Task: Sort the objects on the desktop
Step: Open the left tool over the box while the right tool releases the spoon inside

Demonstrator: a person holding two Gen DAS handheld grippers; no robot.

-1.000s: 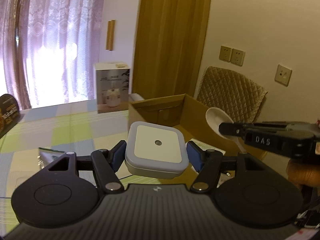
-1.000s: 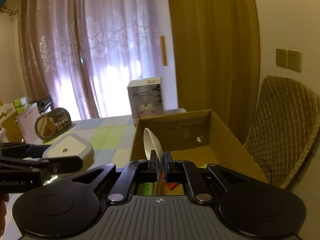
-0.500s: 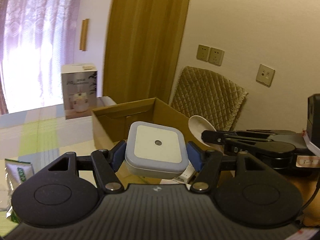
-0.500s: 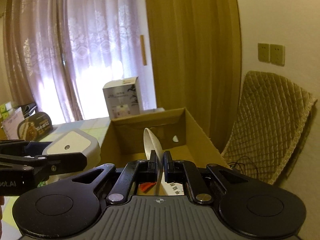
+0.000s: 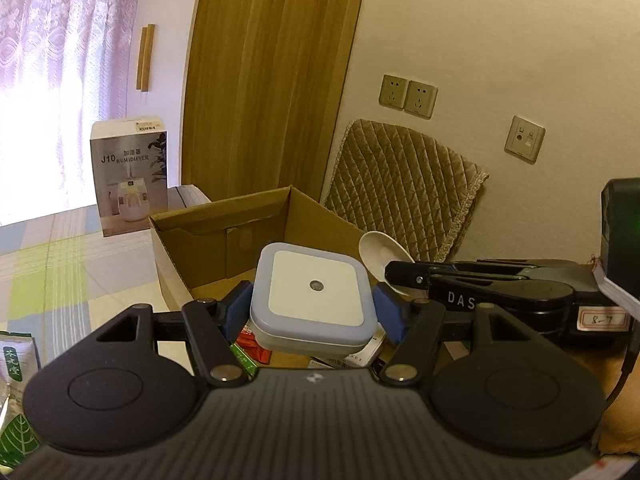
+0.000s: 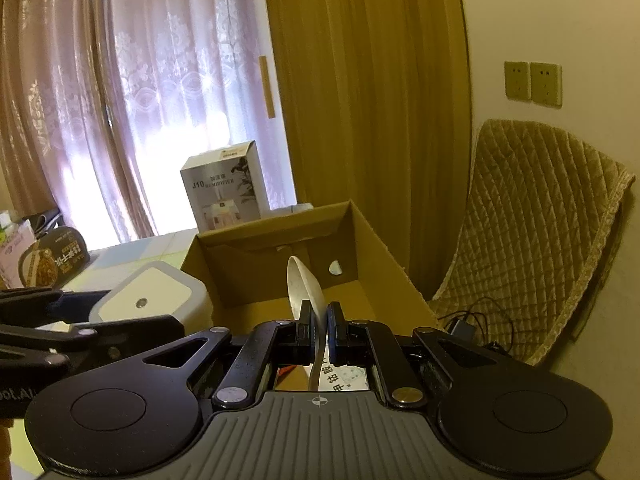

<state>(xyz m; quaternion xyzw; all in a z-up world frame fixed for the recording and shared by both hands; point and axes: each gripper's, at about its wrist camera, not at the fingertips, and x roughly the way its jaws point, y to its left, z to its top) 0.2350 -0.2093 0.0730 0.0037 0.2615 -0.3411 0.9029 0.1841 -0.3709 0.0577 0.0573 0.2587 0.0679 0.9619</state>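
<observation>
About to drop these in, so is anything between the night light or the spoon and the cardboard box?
Nothing visible blocks either. The night light in the left gripper and the spoon in the right gripper hang over the open cardboard box, above packets already inside.

A humidifier box (image 5: 129, 178) stands upright on the checked tablecloth (image 5: 60, 264) at ten o'clock, printed "J10 HUMIDIFIER". Behind it hang lace curtains (image 6: 160, 100) (bright with daylight) beside a wood-grain panel (image 5: 272, 80). At two o'clock a quilted cushion (image 5: 404, 188) leans against the wall under two wall sockets (image 5: 408, 94). A dark cable (image 6: 476, 320) lies at its foot. A round food tub (image 6: 52, 260) sits at nine o'clock.
</observation>
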